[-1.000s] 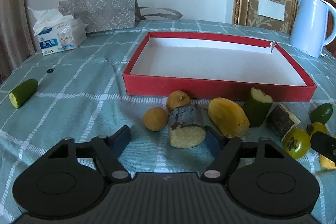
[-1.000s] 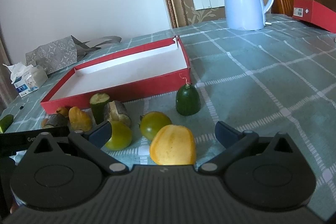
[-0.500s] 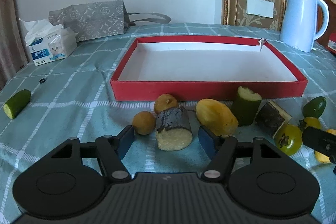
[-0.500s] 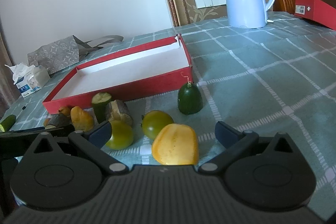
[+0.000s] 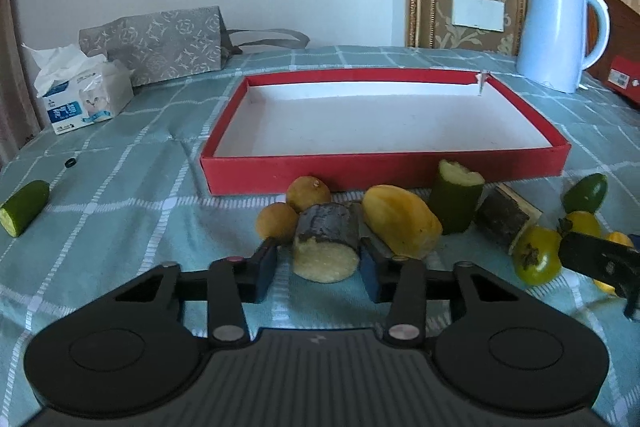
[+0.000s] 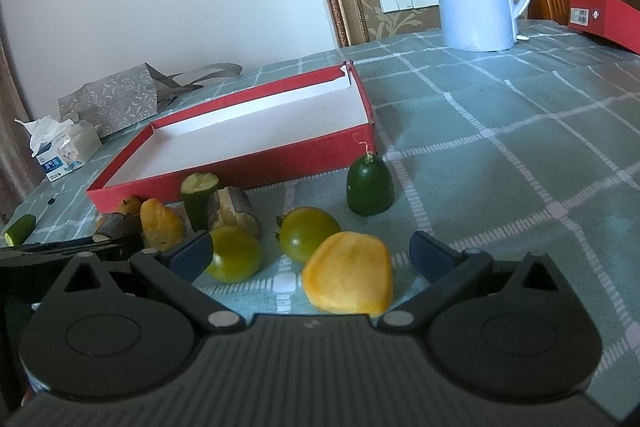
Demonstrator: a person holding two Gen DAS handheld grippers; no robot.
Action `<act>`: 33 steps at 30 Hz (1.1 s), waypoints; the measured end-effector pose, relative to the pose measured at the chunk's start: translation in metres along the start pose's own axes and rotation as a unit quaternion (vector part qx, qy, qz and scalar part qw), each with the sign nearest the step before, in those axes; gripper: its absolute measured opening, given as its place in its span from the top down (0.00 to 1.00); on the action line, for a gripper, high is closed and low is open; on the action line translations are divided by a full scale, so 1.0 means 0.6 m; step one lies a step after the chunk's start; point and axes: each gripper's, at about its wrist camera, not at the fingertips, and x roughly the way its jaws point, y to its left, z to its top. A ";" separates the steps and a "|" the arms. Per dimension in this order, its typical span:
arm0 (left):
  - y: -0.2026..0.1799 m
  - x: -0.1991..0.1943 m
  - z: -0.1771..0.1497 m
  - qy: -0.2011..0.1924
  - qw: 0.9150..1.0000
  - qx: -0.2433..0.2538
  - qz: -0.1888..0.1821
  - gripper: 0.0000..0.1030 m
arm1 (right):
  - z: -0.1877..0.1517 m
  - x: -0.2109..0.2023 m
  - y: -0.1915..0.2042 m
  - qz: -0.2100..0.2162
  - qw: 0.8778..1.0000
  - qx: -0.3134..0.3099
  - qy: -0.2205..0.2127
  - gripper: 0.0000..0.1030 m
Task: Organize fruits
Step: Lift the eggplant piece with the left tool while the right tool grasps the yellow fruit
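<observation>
My left gripper (image 5: pixel 320 267) has its jaws closed in on a dark-skinned cut piece with a pale yellow face (image 5: pixel 325 243), which lies on the cloth between them. Two small brown round fruits (image 5: pixel 277 221), a yellow fruit (image 5: pixel 402 220), an upright cucumber stub (image 5: pixel 456 195) and another dark cut piece (image 5: pixel 505 217) lie in front of the empty red tray (image 5: pixel 384 169). My right gripper (image 6: pixel 310 253) is open, with a yellow-orange piece (image 6: pixel 348 273) between its fingers. Two green tomatoes (image 6: pixel 306 233) and a dark green cucumber end (image 6: pixel 369 185) lie beyond it.
A pale blue kettle (image 5: pixel 560 33) stands at the back right, next to a red box (image 6: pixel 600 17). A tissue pack (image 5: pixel 82 95) and a grey patterned bag (image 5: pixel 156 43) sit at the back left. A cucumber piece (image 5: pixel 24 207) and a small black ring (image 5: pixel 71 162) lie at the left.
My left gripper has moved forward and its jaws have narrowed around the dark cut piece. My right gripper has hardly moved and stays open.
</observation>
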 end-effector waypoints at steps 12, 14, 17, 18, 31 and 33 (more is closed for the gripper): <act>-0.019 0.000 0.000 -0.015 0.999 0.035 -0.002 0.68 | 0.001 0.002 0.002 0.000 1.000 -0.005 0.008 0.00; -0.021 -0.002 0.000 -0.021 0.999 0.040 0.004 0.68 | 0.001 0.000 -0.001 0.007 1.000 -0.006 0.009 0.00; -0.020 -0.009 0.001 -0.033 0.999 0.038 0.003 0.68 | 0.004 -0.007 -0.021 0.034 0.999 -0.018 0.023 0.00; -0.019 -0.011 0.001 -0.036 0.999 0.035 0.002 0.68 | 0.004 -0.011 -0.031 0.027 0.999 -0.024 0.024 0.00; -0.004 -0.013 0.005 -0.027 0.999 0.011 -0.019 0.68 | 0.008 -0.020 -0.063 -0.005 0.997 -0.066 0.032 0.00; -0.002 -0.013 0.006 -0.028 0.999 0.008 -0.023 0.68 | 0.008 -0.019 -0.063 0.000 0.997 -0.074 0.036 0.00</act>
